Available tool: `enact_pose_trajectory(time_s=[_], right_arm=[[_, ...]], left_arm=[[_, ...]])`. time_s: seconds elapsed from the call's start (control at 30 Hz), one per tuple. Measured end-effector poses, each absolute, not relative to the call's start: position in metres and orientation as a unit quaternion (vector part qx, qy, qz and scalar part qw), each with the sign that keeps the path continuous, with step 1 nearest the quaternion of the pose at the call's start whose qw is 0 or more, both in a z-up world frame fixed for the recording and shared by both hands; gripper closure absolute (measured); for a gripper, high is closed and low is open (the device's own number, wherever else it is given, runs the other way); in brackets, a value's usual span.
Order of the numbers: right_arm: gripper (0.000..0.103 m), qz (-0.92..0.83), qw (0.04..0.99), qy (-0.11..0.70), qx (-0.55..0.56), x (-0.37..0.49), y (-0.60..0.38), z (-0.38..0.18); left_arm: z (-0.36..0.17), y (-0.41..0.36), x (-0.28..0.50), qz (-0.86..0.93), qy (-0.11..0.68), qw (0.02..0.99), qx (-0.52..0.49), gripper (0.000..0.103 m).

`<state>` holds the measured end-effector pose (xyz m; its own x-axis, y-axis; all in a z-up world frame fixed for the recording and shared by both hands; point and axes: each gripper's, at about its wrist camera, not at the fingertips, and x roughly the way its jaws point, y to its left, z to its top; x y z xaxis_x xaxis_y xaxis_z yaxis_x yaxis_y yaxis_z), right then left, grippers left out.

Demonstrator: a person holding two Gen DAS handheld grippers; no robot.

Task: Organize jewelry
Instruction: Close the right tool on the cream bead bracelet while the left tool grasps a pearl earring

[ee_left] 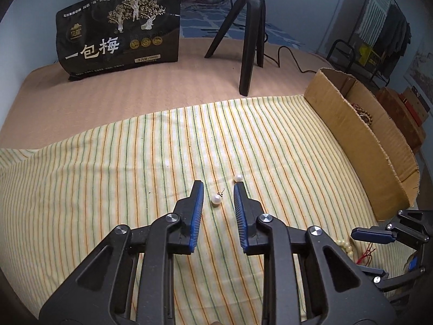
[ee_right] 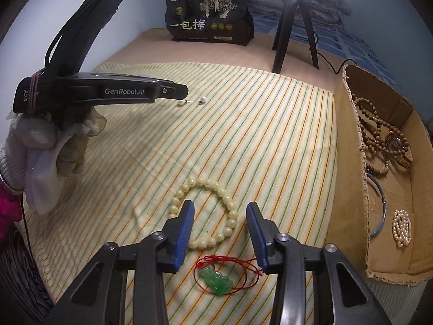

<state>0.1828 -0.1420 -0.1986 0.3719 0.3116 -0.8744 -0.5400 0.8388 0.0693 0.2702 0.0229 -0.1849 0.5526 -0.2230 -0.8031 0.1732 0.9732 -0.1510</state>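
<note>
Clearly, left hand-held gripper (ee_right: 173,92) reads "GenRobot.AI" (white lettering).

Pale blue wall (ee_left: 311,13) behind a bed. Tan mattress cover (ee_left: 135,92), yellow striped cloth (ee_left: 135,176) spread across its near part. Black tripod (ee_left: 251,40) standing on the bed, cable trailing. Dark printed bag (ee_left: 119,29) upright near the wall. Clothes rack (ee_left: 384,35) at far right. Dim, cool light.
</note>
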Motion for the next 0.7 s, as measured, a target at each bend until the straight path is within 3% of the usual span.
enact_pose_trajectory(time_s=[0.7], right_arm=[[0.070, 0.253, 0.815, 0.502, -0.139, 0.191, -0.132, -0.210]], left_arm=[[-0.203, 0.013, 0.277, -0.115, 0.471, 0.874, -0.010, 0.094]])
